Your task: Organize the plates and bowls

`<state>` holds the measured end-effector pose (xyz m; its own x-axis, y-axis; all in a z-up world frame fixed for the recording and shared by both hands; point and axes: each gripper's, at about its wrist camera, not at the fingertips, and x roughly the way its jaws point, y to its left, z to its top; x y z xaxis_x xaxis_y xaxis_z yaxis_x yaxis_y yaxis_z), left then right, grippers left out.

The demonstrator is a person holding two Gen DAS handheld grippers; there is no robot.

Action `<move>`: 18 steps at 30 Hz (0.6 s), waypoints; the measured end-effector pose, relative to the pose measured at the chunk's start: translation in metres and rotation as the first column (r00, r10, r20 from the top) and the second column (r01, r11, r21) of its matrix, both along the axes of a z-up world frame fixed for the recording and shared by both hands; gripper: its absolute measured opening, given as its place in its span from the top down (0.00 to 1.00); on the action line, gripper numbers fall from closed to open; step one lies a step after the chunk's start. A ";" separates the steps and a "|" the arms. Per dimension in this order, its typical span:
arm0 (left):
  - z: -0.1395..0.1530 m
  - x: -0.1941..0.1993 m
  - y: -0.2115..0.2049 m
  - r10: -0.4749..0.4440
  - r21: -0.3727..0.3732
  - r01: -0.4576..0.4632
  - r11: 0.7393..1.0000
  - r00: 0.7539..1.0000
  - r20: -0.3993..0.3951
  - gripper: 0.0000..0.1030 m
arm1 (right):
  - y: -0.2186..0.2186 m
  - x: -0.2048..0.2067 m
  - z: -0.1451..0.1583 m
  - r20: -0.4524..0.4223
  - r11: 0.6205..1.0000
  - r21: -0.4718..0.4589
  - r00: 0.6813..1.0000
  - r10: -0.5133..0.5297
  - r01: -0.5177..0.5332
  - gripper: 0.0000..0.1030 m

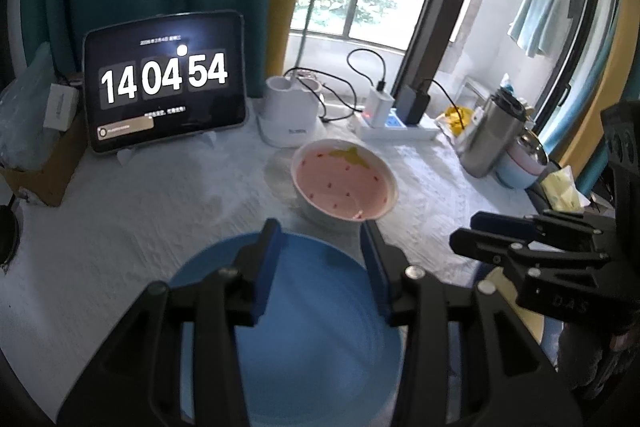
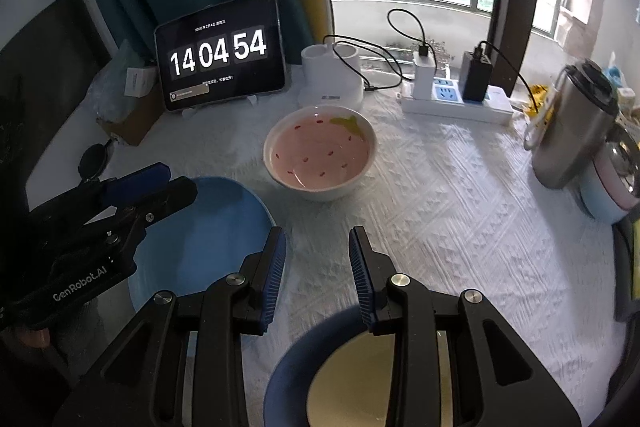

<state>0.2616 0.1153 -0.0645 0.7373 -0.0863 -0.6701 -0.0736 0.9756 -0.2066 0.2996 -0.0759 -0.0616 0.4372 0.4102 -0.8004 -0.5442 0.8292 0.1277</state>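
we are working over a counter (image 2: 460,187) draped in a white, quilted cloth with a raised diamond weave, soft enough to let dishes slide a little. on it, the light blue plate (image 1: 312,307) is lying flat, smooth and glossy with a shallow upturned rim, directly under our left claw (image 1: 320,269); in the right wrist view the same plate (image 2: 208,227) is sitting to the left of our right claw (image 2: 318,267). the left claw is hanging released, its ribbed blue pads apart with nothing pressed between them, the plate's far rim showing in the gap.

the relation the next move is turning on: the strawberry bowl (image 1: 344,179) is resting just beyond the plate's far edge, straight ahead of the left claw and close to it, so we are judging the left hand the nearer one. in the right wrist view the bowl (image 2: 320,153) is lying ahead and slightly left, further off. it is round, so no axis matters; its thick white ceramic rim is the likely grip.

the dark blue dish with a cream centre (image 2: 352,371) is sitting beneath the right claw, which is also standing released, gripping nothing.
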 end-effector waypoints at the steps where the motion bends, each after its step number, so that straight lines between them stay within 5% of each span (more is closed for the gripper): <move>1: 0.000 0.001 0.002 0.003 -0.001 -0.003 1.000 1.000 0.000 0.59 | 0.002 0.002 0.000 0.000 1.000 -0.001 1.000 0.002 -0.002 0.66; 18: -0.018 0.036 0.035 0.046 -0.023 -0.047 0.999 0.998 -0.041 0.59 | 0.034 0.041 -0.015 -0.028 0.999 -0.025 0.999 0.023 -0.023 0.66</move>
